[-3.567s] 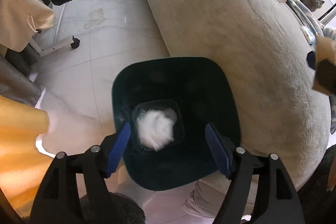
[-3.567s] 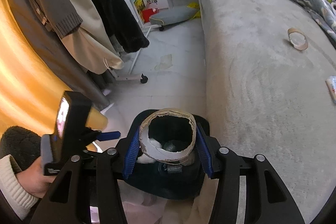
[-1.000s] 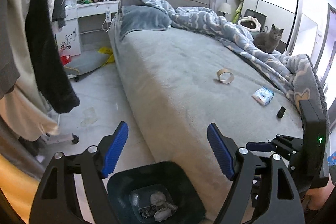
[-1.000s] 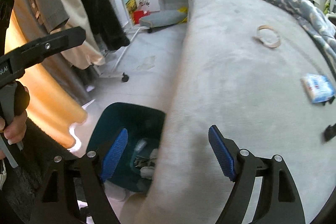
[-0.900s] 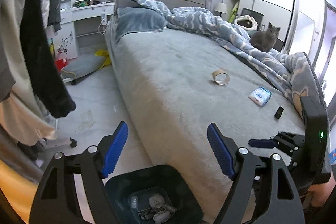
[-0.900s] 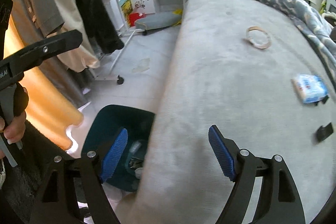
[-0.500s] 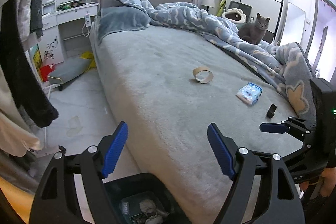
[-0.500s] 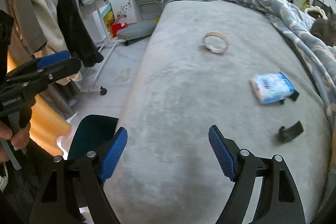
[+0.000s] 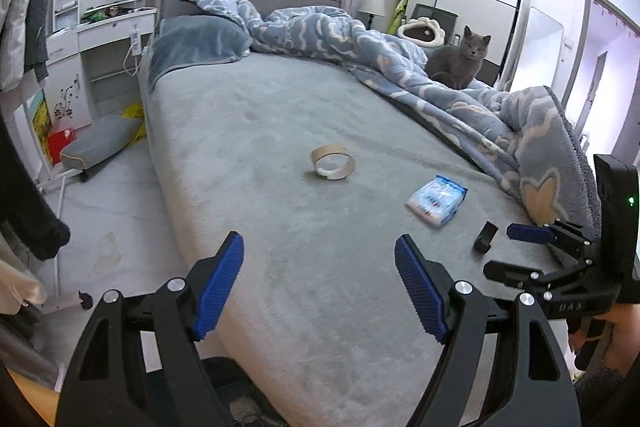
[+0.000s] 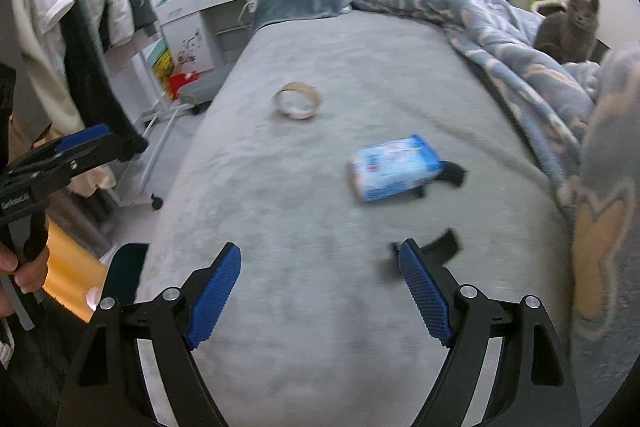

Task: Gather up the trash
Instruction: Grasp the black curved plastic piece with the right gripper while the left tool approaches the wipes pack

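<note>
Trash on the bed (image 9: 248,155): cardboard tape ring (image 9: 333,167) mid-mattress, standing on its edge; blue-and-white tissue pack (image 9: 437,200) nearer the foot, lying flat, well apart from the ring. 2 small black pieces: 1 (image 10: 451,174) touching the pack's far-right corner in the right wrist view, the other (image 10: 439,246) nearer, just behind the right claw's right fingertip.

Bin (image 10: 124,273): dark teal, on the floor against the bed's left side; only a rim section shows in the right view. In the left view it sits at the bottom edge between the fingers, with some pale crumpled scraps (image 9: 246,409) inside; rest of the contents too dark to tell.

Left claw (image 9: 318,287): wide, nothing between the pads, hanging over the bed's near-left edge.
Right claw (image 10: 320,291): wide and opening, nothing between the pads, over bare mattress short of the pack.

Also: grey cat (image 9: 458,61) sitting on the rumpled blue blanket (image 9: 440,95) at far right.
</note>
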A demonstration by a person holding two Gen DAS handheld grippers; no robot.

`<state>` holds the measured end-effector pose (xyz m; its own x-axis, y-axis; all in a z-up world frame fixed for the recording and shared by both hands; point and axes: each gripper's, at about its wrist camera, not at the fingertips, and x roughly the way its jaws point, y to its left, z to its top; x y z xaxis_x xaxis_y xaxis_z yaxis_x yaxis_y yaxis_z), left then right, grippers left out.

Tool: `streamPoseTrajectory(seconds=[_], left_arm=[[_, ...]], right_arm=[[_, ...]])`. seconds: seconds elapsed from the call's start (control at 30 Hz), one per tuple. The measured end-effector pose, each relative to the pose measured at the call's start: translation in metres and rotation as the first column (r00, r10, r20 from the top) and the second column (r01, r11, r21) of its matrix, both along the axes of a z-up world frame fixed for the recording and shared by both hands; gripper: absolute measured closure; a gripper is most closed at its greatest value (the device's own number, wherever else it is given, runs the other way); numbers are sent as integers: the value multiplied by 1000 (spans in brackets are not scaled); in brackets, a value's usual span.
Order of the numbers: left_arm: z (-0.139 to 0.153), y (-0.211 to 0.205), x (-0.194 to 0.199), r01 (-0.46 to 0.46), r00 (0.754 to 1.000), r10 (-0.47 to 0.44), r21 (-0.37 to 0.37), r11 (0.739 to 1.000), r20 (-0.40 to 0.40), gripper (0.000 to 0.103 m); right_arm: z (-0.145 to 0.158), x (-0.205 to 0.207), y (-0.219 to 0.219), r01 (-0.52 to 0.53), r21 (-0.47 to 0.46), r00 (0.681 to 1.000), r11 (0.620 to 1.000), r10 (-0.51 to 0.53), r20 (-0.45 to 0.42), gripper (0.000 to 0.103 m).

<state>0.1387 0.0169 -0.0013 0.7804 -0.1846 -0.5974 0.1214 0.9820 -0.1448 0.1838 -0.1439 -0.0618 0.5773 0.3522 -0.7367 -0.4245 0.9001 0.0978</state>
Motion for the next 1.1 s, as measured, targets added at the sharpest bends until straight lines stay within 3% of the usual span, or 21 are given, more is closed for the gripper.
streamPoseTrajectory(seconds=[0.23,0.37,0.87,0.93,1.1], left_arm=[[-1,-9,19,10,1000,-10,-49,999,-13,23],[-3,-19,31,30,999,-30,-21,999,-10,17],[-11,-51,73,142,989,-142,-11,990,-28,14],[-13,-57,78,162,986,-162,-1,987,-31,14],[-16,-77,89,247,969,-246,29,969,-30,14]], right_arm=[[-2,18,-27,36,-21,999,999,-36,7,19],[-12,29,-38,49,-19,998,999,-50,-25,19],[-39,48,-44,3,-46,995,999,-7,-96,19],[-43,50,-43,-6,-55,994,998,0,-109,31],[-47,54,-44,-10,-60,992,998,2,-129,43]])
